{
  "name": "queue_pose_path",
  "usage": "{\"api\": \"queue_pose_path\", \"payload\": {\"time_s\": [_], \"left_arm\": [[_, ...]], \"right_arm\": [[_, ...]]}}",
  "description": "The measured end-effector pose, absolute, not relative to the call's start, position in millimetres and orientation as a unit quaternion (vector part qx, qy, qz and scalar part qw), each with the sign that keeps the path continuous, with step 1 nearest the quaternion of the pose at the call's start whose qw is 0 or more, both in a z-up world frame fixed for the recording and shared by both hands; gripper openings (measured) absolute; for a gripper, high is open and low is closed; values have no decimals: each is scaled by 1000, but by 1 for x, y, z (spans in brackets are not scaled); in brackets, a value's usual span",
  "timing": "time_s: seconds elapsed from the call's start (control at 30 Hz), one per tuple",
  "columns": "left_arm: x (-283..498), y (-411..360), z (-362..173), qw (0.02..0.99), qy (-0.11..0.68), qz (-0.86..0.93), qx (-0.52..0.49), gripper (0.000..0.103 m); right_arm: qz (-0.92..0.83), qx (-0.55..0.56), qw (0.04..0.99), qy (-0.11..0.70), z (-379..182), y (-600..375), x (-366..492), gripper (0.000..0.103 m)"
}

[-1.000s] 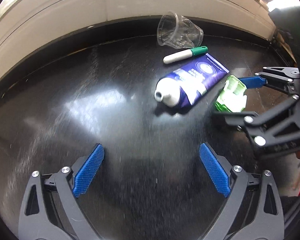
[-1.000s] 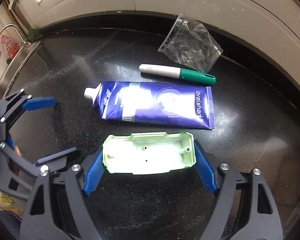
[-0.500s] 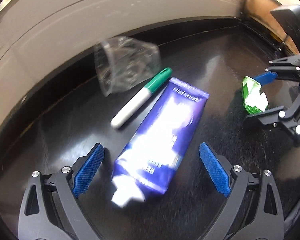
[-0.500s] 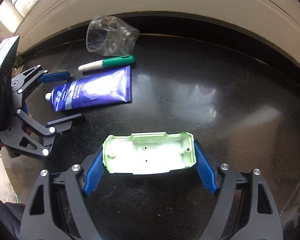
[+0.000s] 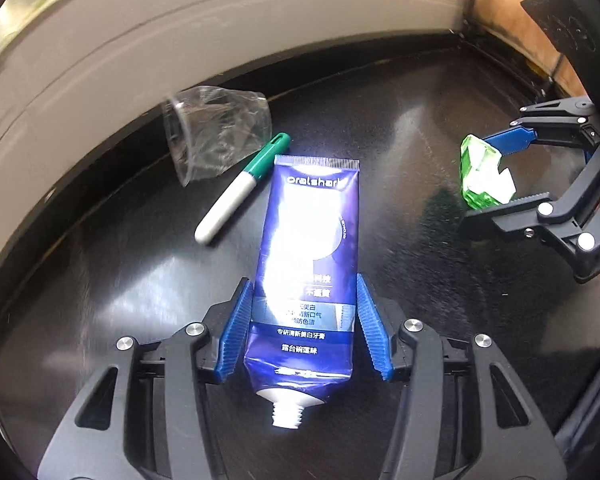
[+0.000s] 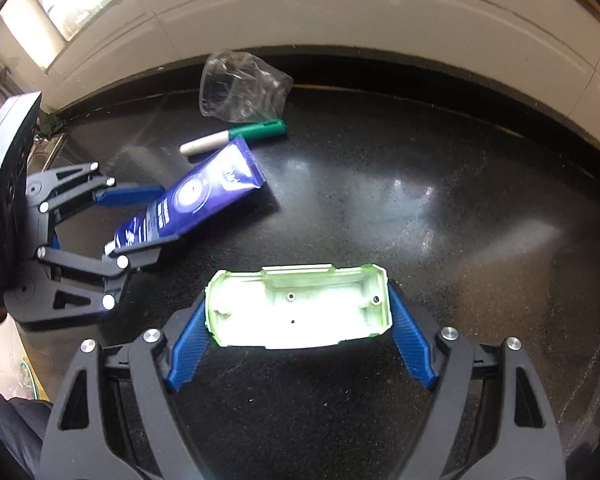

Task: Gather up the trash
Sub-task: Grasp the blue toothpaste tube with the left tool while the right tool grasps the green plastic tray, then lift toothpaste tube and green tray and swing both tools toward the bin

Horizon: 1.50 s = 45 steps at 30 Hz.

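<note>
Left claw (image 5: 304, 324) clamps the blue toothpaste tube (image 5: 308, 272) on the black desk (image 5: 400, 128); right claw (image 6: 298, 320) holds a green plastic shell (image 6: 300, 308); marker (image 5: 242, 188) and crushed cup (image 5: 216, 132) lie at eleven o'clock

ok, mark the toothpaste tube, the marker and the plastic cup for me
toothpaste tube (image 5: 306, 280): left wrist view, mid body, label face.
marker (image 5: 228, 208): left wrist view, white barrel, below the green cap.
plastic cup (image 6: 244, 88): right wrist view, crumpled clear side wall.
</note>
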State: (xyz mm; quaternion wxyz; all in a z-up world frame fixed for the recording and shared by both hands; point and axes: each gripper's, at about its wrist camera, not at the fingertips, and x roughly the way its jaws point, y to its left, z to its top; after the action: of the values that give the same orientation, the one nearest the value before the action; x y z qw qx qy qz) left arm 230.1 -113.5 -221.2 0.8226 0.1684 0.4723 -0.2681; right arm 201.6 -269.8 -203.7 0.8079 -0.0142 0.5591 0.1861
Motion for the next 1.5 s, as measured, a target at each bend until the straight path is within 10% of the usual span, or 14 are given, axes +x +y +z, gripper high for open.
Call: {"api": "queue_pose_path", "payload": {"time_s": [0.93,1.5], "left_arm": [[71,-25,-148,892,437,-106,51,51],[-164,171,-141,872,429,217,-91,51]], "right_arm": [[276,-103,826,480,-136,-184,101,79],[560,-224,683,412,-116,94,-44,79]]}}
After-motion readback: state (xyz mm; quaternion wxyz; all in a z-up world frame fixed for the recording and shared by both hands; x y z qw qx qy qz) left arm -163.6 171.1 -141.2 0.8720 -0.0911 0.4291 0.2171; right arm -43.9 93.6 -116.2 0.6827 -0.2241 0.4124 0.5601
